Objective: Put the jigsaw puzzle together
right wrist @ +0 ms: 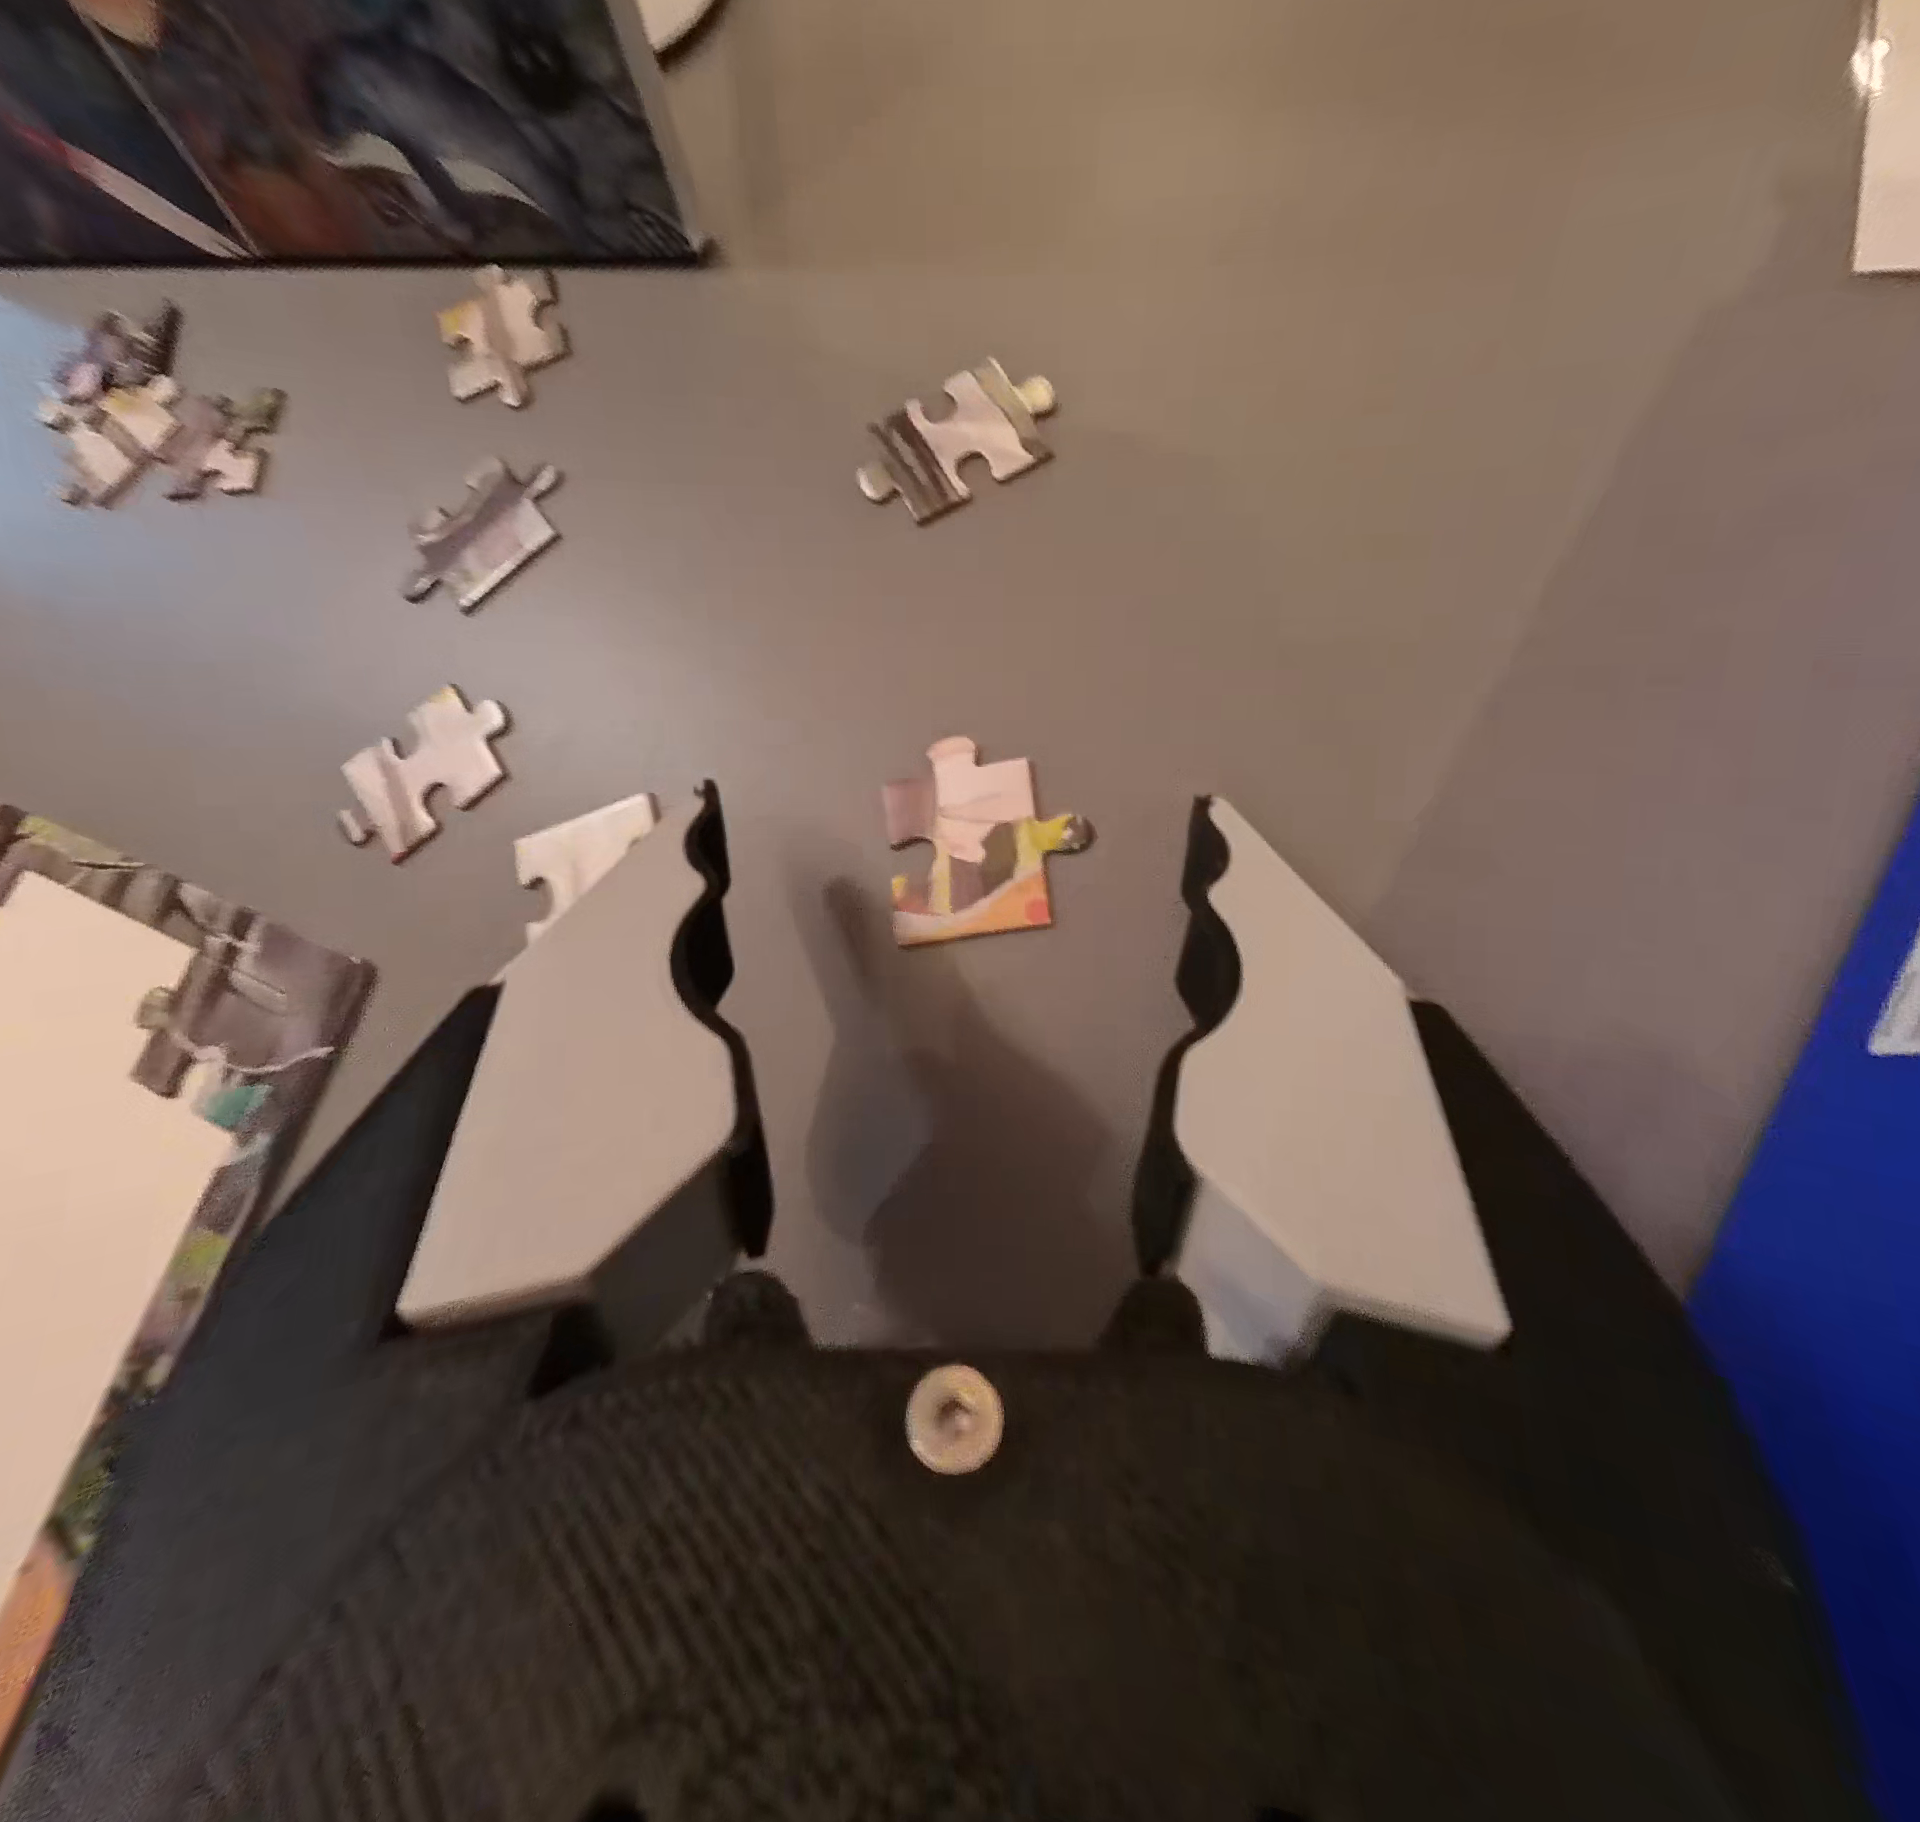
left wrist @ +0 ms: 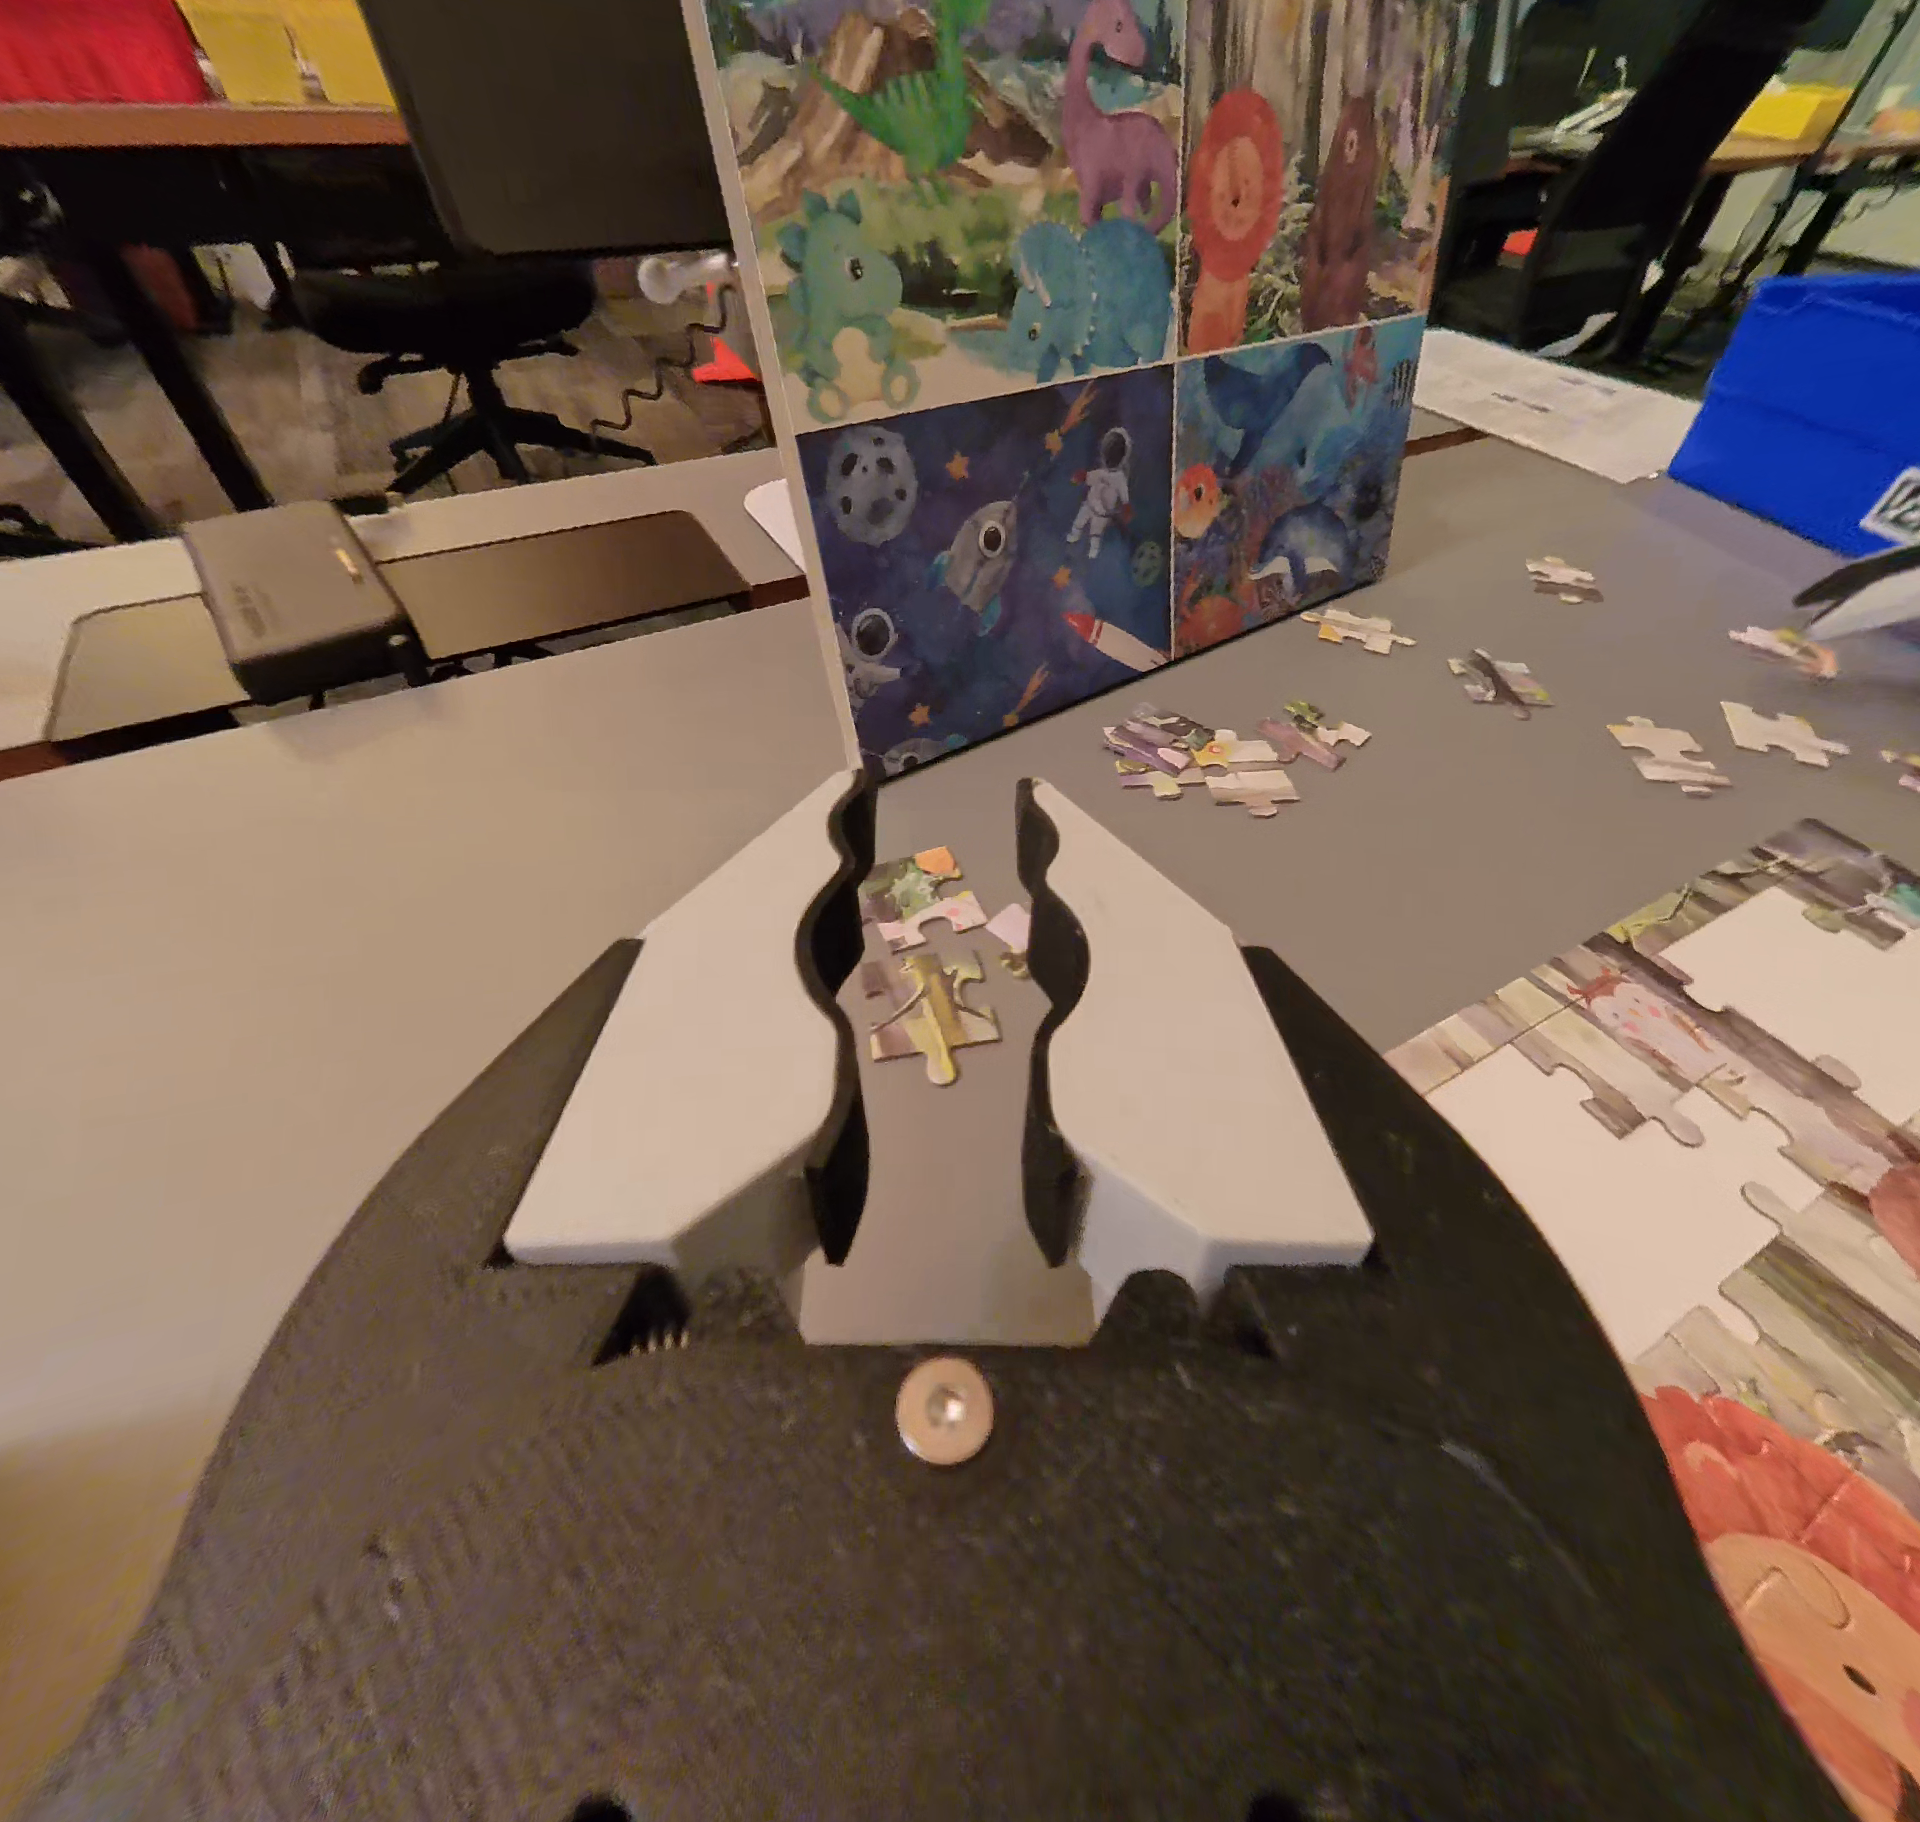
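Grey table in what looks like an office, chairs and desks in the back, and the thing that matters right now is the loose piece with the orange and yellow bits: it lies flat dead ahead of the right gripper, just past the tips and roughly centred in the gap, so that side is clearly the nearer one. Its long axis looks about in line with the fingers, knob poking off to the right. Right jaws are spread wide with nothing in them. Left gripper is parted only a little, also empty, hovering over a couple of pieces on its own side. Around that: more scattered pieces, the half-built puzzle to the left of the right gripper, the picture box standing upright behind, a blue bin off right.
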### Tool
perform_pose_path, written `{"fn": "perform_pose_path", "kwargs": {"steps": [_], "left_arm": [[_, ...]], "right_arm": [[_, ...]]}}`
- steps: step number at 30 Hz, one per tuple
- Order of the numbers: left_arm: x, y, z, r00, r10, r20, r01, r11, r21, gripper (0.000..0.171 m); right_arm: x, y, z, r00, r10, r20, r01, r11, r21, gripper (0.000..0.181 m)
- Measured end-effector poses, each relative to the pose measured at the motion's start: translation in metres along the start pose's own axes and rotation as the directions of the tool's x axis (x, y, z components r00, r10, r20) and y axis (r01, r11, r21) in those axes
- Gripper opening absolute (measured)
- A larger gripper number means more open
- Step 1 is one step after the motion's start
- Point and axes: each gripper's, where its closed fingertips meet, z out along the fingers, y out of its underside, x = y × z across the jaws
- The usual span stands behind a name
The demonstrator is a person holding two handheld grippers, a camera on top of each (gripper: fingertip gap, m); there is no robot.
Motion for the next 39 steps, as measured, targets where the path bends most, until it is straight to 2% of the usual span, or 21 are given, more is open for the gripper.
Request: {"fn": "perform_pose_path", "kwargs": {"steps": [5, 12, 16, 21, 26, 29, 35, 39], "left_arm": [[0.007, 0.004, 0.003, 0.996, -0.067, -0.061, 0.066, 0.998, -0.012, 0.026], [0.013, 0.003, 0.003, 0.994, -0.063, -0.086, 0.063, 0.998, -0.008, 0.026], [0.016, 0.005, 0.005, 0.993, -0.063, -0.097, 0.062, 0.998, -0.012, 0.027], [0.017, 0.009, 0.007, 0.993, -0.059, -0.101, 0.056, 0.998, -0.025, 0.027], [0.019, 0.010, 0.007, 0.993, -0.058, -0.106, 0.056, 0.998, -0.028, 0.027], [0.020, 0.010, 0.008, 0.993, -0.054, -0.108, 0.051, 0.998, -0.030, 0.027], [0.022, 0.010, 0.008, 0.992, -0.053, -0.116, 0.050, 0.998, -0.030, 0.027], [0.024, 0.009, 0.008, 0.991, -0.051, -0.123, 0.048, 0.999, -0.027, 0.027]], "right_arm": [[0.008, 0.005, 0.000, 0.998, -0.033, -0.049, 0.031, 0.999, -0.027, 0.081], [0.013, 0.006, -0.007, 0.999, -0.012, -0.045, 0.011, 0.999, -0.031, 0.077], [0.010, 0.010, -0.007, 0.999, -0.028, -0.029, 0.027, 0.998, -0.055, 0.060], [0.017, 0.014, -0.006, 0.988, -0.118, -0.102, 0.109, 0.990, -0.085, 0.045], [0.016, 0.011, -0.002, 0.980, -0.160, -0.119, 0.152, 0.986, -0.074, 0.041], [0.008, 0.011, 0.000, 0.980, -0.180, -0.087, 0.174, 0.982, -0.074, 0.019], [0.003, 0.013, -0.001, 0.979, -0.195, -0.054, 0.190, 0.978, -0.087, 0.019], [-0.014, 0.003, -0.002, 0.973, -0.232, 0.006, 0.232, 0.972, -0.031, 0.018]]}}
